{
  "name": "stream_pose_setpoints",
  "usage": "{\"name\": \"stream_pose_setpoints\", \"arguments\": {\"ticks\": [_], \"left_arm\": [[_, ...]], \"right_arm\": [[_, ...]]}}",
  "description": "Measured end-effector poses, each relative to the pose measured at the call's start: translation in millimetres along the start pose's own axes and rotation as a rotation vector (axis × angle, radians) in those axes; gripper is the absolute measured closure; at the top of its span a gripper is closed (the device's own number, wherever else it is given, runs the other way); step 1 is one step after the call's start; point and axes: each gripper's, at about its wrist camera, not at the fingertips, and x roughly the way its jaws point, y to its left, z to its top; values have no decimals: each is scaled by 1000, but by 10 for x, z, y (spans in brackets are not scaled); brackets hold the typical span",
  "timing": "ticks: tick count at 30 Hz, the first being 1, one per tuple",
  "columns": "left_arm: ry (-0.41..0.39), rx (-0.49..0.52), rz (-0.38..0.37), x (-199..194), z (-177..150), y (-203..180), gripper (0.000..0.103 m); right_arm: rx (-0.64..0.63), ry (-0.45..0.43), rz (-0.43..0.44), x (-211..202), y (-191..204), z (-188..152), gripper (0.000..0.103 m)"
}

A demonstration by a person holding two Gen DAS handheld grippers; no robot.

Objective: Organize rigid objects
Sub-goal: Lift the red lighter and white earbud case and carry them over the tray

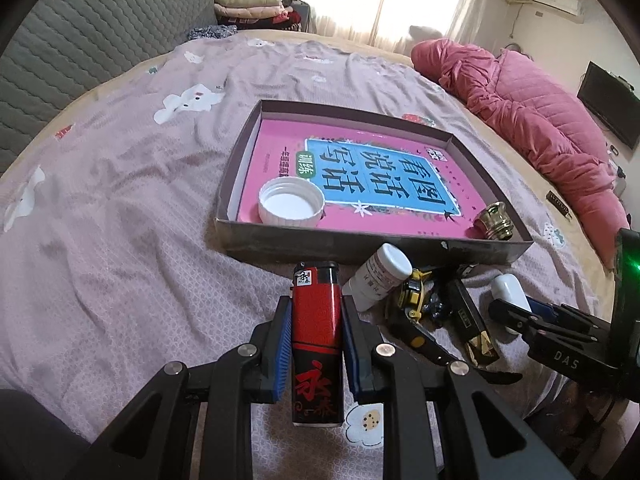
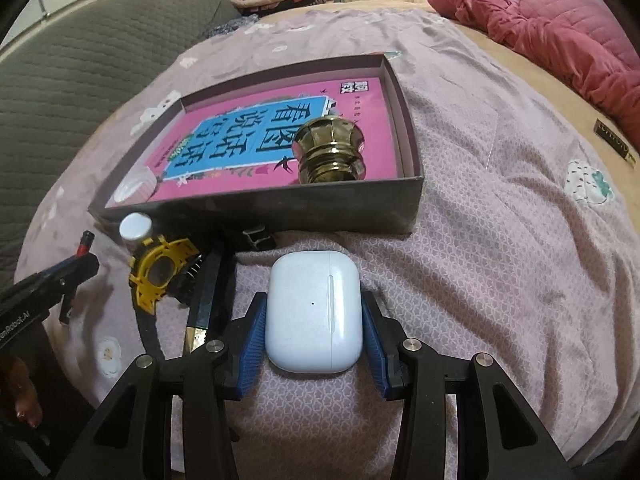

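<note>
My left gripper (image 1: 316,320) is shut on a red and black lighter (image 1: 317,340), held just in front of the shallow dark box (image 1: 360,246). The box holds a pink book (image 1: 360,176), a white lid (image 1: 291,201) and a brass knob (image 1: 495,222). My right gripper (image 2: 314,320) is shut on a white earbud case (image 2: 314,312), low over the bedspread near the box's front wall (image 2: 280,208). The brass knob (image 2: 330,150) sits in the box's near right corner.
Between the grippers lie a white pill bottle (image 1: 378,276), a yellow and black watch (image 2: 160,270) and a black and gold bar (image 1: 474,324). A pink quilt (image 1: 532,120) lies at the right of the bed, a grey headboard (image 1: 80,40) at the left.
</note>
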Motion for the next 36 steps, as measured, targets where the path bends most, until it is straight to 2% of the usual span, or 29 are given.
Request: {"name": "stream_pose_setpoints", "arguments": {"ticks": [19,28,36], "left_arm": [[-58,46,-5,-121,22,-83,80],[-79,74,-8,-154,29,-138,80],[-126,99,-15,-245,61,-156,80]], "right_arm": [[-58,-87,45,-239,154,29,57],[-74,-93,52,-256,203,44,57],[-112,-163,62,-410,294,62,57]]}}
